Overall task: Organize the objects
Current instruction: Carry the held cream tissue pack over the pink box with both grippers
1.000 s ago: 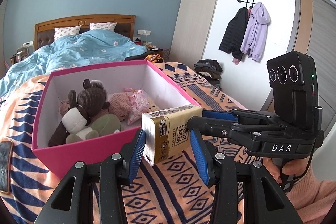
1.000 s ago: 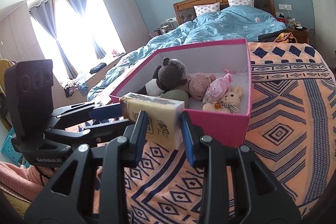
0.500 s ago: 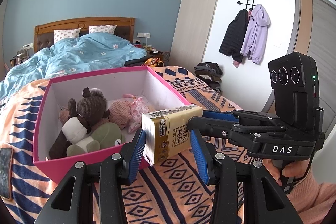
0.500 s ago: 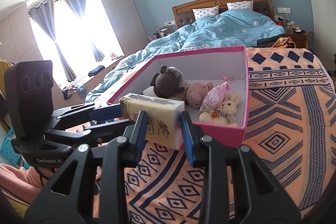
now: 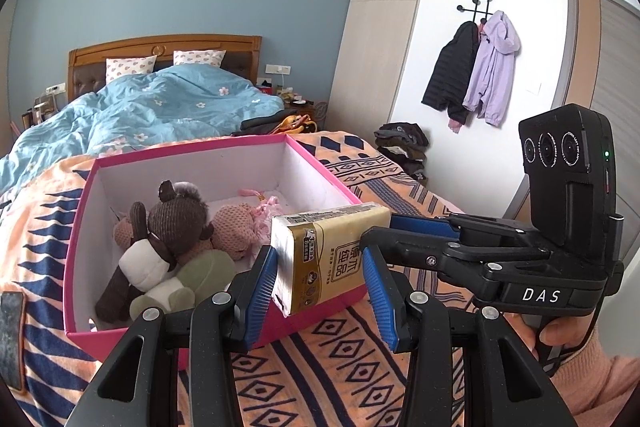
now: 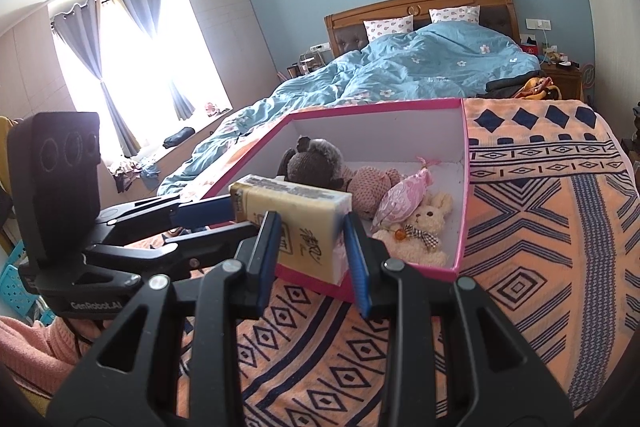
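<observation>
A gold-and-cream tissue pack (image 5: 332, 227) (image 6: 288, 199) hangs in the air just in front of the pink box's near wall. My left gripper (image 5: 318, 255) is shut on one end of it. The other end sits in my right gripper (image 6: 311, 227), also shut, which reaches in from the right in the left wrist view. The open pink box (image 5: 80, 227) (image 6: 464, 187) stands on the bed. Inside lie a brown plush bear (image 5: 176, 223) (image 6: 316, 163), a green soft toy (image 5: 204, 267), a pink pouch (image 6: 404, 195) and a cream bunny (image 6: 424, 227).
The box rests on an orange blanket with a dark blue pattern (image 6: 540, 227). A blue duvet (image 5: 160, 107) covers the far half of the bed. A phone (image 5: 12, 339) lies at the blanket's left edge. Jackets (image 5: 472, 67) hang on the right wall above a clothes pile (image 5: 400, 143).
The pink box now sits slightly lower in both views. The tissue pack stays gripped at both ends, and neither set of jaws has changed.
</observation>
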Motion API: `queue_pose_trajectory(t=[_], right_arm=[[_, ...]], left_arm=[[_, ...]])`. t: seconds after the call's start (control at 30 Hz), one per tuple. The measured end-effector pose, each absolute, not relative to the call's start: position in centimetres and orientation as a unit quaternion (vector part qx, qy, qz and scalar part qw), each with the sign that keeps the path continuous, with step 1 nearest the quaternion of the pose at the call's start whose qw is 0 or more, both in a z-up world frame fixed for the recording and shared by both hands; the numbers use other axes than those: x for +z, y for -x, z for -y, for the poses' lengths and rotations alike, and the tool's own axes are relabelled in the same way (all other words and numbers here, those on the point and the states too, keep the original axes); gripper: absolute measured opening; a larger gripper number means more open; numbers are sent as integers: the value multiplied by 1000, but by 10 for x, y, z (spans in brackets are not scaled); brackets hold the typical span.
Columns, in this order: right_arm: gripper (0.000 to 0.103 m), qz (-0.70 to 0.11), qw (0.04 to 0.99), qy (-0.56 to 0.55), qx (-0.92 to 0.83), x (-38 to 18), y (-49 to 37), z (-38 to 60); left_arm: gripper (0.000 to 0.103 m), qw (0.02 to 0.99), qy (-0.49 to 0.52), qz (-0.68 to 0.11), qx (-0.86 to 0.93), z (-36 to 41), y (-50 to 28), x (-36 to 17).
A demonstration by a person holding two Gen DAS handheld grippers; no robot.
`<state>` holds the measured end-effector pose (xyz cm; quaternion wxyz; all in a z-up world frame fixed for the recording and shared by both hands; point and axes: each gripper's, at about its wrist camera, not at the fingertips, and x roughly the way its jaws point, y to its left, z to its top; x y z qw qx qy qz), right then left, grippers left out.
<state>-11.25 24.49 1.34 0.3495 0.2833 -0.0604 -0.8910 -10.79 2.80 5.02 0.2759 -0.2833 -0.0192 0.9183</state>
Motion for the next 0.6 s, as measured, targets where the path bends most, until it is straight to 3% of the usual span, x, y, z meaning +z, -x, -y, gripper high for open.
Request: queue_pose_trajectory(t=[0.6], right_arm=[[36,67,345,-287,-891,15,128,-246]], left_arm=[[44,272,289,26,917,-29,122,48]])
